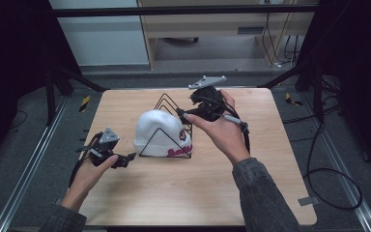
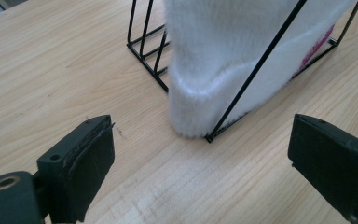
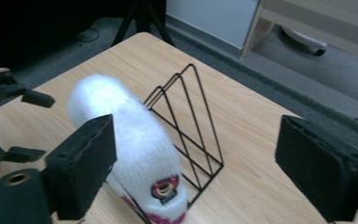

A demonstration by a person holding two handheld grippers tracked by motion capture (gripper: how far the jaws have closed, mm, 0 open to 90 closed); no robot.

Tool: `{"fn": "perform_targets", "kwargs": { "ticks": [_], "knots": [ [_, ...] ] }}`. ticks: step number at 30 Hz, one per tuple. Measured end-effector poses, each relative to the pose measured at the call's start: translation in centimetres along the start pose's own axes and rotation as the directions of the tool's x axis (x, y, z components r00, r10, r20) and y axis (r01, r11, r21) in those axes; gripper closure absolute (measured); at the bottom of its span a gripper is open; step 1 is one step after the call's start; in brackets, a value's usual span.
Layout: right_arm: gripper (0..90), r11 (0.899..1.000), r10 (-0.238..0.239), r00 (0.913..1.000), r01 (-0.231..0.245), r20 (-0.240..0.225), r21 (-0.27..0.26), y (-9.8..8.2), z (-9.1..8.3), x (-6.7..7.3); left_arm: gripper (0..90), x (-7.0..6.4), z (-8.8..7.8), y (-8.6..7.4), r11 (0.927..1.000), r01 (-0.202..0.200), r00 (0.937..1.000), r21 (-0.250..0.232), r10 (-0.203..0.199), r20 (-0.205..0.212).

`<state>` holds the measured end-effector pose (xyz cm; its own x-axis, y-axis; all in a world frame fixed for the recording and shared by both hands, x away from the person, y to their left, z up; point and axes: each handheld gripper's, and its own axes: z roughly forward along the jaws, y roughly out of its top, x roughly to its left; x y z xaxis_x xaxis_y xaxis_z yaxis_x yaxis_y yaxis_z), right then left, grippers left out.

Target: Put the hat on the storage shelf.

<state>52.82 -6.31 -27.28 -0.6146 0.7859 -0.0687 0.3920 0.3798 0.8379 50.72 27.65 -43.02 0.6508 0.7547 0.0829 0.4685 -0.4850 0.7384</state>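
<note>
The left gripper (image 1: 131, 156) was held low over the bench (image 1: 125, 203), jaws spread wide and empty, just beside the near-left end of the wire rack (image 1: 168, 107). The right gripper (image 1: 181, 114) was held above the rack's far end, jaws likewise parted and empty. The bench was of light wood; grey floor and a pale cabinet (image 1: 198, 21) lay beyond its far edge. A round badge (image 3: 164, 188) on the white beanie (image 1: 157, 130) was resolved in the right gripper view. The beanie was seated in the rack's near slot, between both grippers.
</note>
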Motion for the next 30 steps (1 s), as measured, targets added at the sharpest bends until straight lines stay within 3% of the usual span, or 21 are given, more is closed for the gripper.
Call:
{"fn": "perform_targets", "kwargs": {
  "ticks": [5,11,17,22,24,28,30],
  "knots": [
    [7.5,1.0,0.005,0.9998,-0.005,0.021,-0.029,-0.4,-1.5,-1.1,5.9,0.3,-0.3,-0.6,0.9995,-0.002,1.0,0.031,0.002,0.002],
    [6.5,1.0,-0.018,0.9995,0.018,0.027,-0.014,-1.6,-2.9,-2.8,5.9,0.8,-0.6,-1.2,1.0,0.007,1.0,-0.005,-0.007,-0.002],
    [9.6,1.0,-0.009,0.9989,0.009,0.045,0.008,-3.1,-2.9,-4.6,5.8,1.3,-0.1,-2.0,0.9995,0.03,0.9989,0.0,-0.03,-0.035],
    [10.6,1.0,-0.001,0.9976,0.0,0.069,0.022,-4.5,-3.1,-6.2,5.9,1.5,-0.1,-2.1,0.9999,0.017,0.9983,0.001,-0.017,-0.056],
    [10.4,0.999,-0.001,0.9978,-0.001,0.066,0.032,-5.3,-3.1,-6.8,5.8,1.6,0.1,-2.4,0.9996,0.018,0.9988,0.02,-0.017,-0.047],
    [11.4,0.999,0.002,0.9945,-0.008,0.104,0.05,-7.4,-2.8,-8.0,5.5,1.3,1.0,-3.4,0.9993,0.028,0.9987,0.023,-0.027,-0.042],
    [11.4,0.998,0.015,0.9939,-0.021,0.109,0.054,-8.9,-2.3,-8.6,4.7,1.0,1.5,-3.7,0.999,0.01,0.9995,0.044,-0.009,-0.032]
  ]
}}
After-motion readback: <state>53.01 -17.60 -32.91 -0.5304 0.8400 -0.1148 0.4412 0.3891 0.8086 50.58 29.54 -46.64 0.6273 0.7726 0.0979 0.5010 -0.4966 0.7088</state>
